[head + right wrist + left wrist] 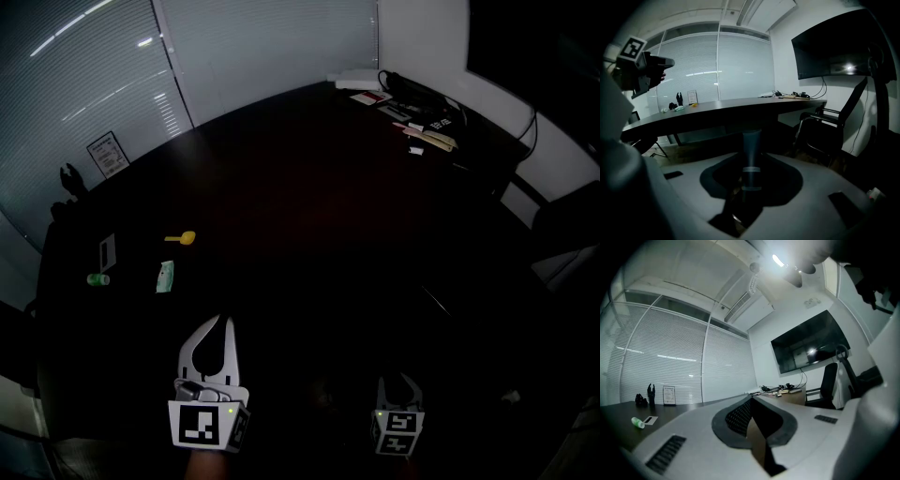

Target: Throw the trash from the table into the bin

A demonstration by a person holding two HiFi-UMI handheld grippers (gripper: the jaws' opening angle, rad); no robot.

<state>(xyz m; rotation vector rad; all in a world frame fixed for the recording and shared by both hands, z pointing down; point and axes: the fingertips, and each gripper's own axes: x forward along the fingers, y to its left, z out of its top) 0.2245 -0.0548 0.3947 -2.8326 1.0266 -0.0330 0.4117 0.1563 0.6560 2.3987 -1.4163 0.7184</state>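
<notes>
Trash lies at the left of the dark table (309,216): a yellow piece (184,238), a green-and-white wrapper (165,277), a small green bottle (97,279) and a white card (107,251). My left gripper (223,323) hovers over the table's near edge. Its white jaws meet at the tips with nothing between them (752,400). My right gripper (400,382) hangs lower, off the near edge and below tabletop height. It is shut on a dark grey-blue tube (751,140) with a pale band, which stands up between the jaws (751,161). No bin is in view.
Cables, papers and small boxes (412,108) crowd the table's far right end. A framed sign (108,155) and a dark figurine (70,178) stand at the far left edge. An office chair (834,126) sits under a wall screen (839,47) on the right.
</notes>
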